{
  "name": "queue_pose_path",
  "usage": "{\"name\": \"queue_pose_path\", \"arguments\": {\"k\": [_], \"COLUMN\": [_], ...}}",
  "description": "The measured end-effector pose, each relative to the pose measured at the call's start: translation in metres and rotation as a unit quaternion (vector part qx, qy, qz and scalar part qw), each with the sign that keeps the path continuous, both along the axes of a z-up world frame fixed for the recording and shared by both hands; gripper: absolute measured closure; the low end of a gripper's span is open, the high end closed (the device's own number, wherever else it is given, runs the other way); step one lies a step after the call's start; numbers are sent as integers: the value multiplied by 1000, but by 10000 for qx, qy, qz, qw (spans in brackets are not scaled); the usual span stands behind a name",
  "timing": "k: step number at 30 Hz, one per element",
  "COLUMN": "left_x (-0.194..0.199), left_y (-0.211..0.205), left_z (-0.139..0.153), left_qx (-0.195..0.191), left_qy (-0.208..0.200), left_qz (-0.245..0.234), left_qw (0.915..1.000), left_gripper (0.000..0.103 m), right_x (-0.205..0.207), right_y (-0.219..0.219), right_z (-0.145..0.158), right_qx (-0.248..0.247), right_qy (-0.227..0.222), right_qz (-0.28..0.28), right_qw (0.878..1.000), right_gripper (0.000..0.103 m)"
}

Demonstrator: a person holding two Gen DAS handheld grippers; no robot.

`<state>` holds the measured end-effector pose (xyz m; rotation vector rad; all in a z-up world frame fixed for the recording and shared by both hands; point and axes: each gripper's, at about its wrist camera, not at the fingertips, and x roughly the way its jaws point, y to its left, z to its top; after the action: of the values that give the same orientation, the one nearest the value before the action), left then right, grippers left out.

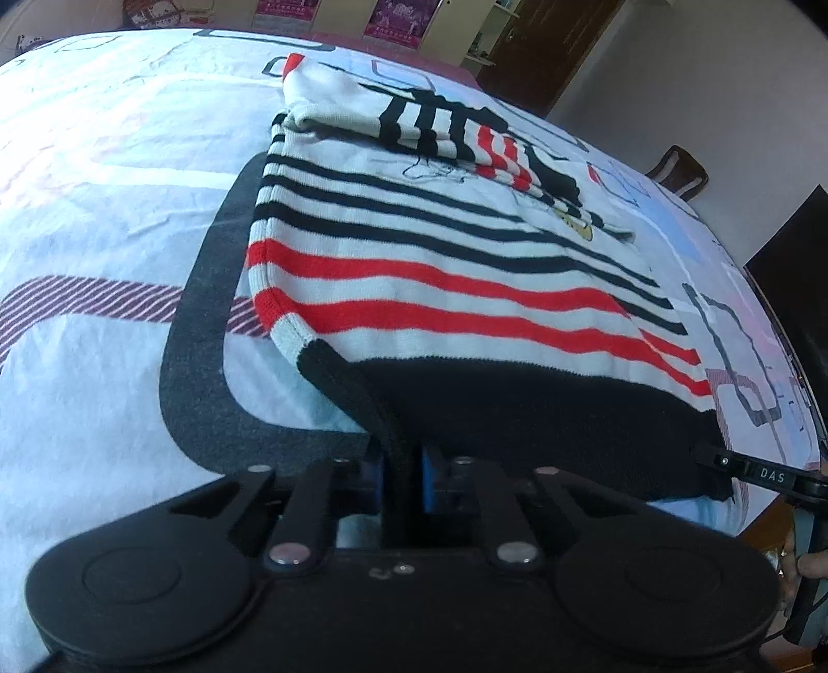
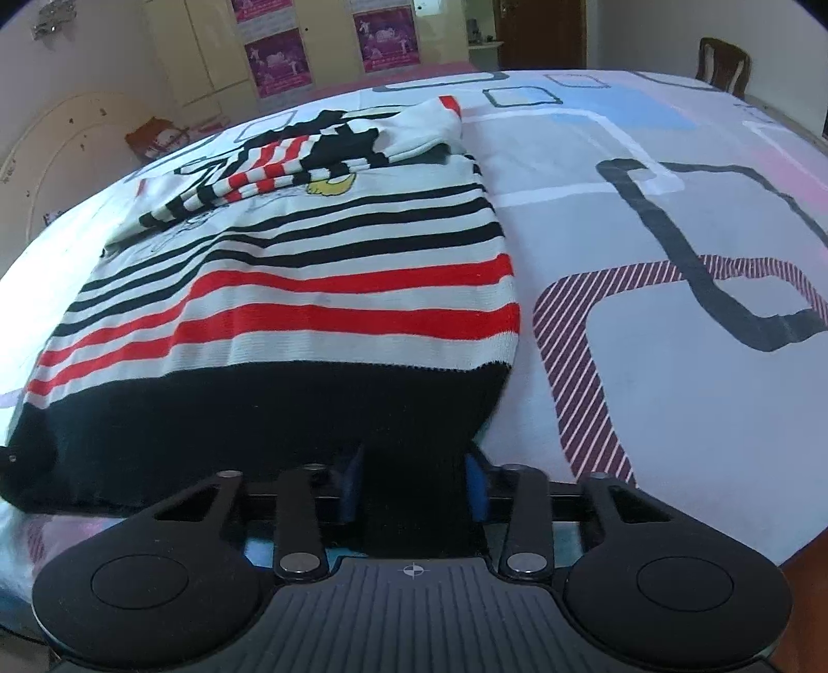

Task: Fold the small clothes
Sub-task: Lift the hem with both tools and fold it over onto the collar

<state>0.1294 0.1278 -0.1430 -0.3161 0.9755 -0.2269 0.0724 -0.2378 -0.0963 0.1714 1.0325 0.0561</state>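
Note:
A small striped sweater [image 1: 440, 259] in white, red and black lies on the patterned sheet, its sleeves folded over the far part. It also shows in the right wrist view [image 2: 310, 290]. My left gripper [image 1: 402, 484] is shut on the black hem at the sweater's near left corner. My right gripper [image 2: 416, 489] is shut on the black hem at the near right corner. The right gripper shows at the right edge of the left wrist view [image 1: 771, 473]. Both corners are lifted slightly off the sheet.
The sheet [image 2: 673, 233] covers a wide surface with grey, blue and striped rectangle prints. A wooden chair [image 2: 722, 59] and a dark door [image 1: 548, 46] stand beyond the far edge. A dark screen [image 1: 797, 269] sits at the right.

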Motion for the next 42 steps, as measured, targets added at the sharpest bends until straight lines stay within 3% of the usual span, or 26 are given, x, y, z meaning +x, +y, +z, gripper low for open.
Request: {"name": "queue_pose_path", "arguments": {"k": [3, 13, 20, 31, 42], "left_x": [1, 10, 33, 115, 236], "left_y": [1, 3, 8, 19, 17], "left_z": [5, 30, 48, 68, 87], "left_qx": [-54, -165, -473, -828, -599], "left_qy": [-97, -503, -774, -1090, -1439], "left_qz": [-21, -114, -29, 453, 756], "left_qw": [9999, 9985, 9959, 9896, 9849], "left_gripper": [95, 97, 97, 97, 97], "right_x": [2, 13, 41, 139, 275], "right_y": [-5, -8, -16, -22, -31], "right_z": [4, 20, 46, 65, 62], "right_qx": [175, 521, 926, 1106, 1258], "right_qy": [1, -186, -535, -1042, -1356], "right_qz": [-30, -71, -291, -235, -259], "right_qw": [9998, 9984, 9938, 9881, 9824], "right_gripper": [91, 93, 93, 93, 94]}}
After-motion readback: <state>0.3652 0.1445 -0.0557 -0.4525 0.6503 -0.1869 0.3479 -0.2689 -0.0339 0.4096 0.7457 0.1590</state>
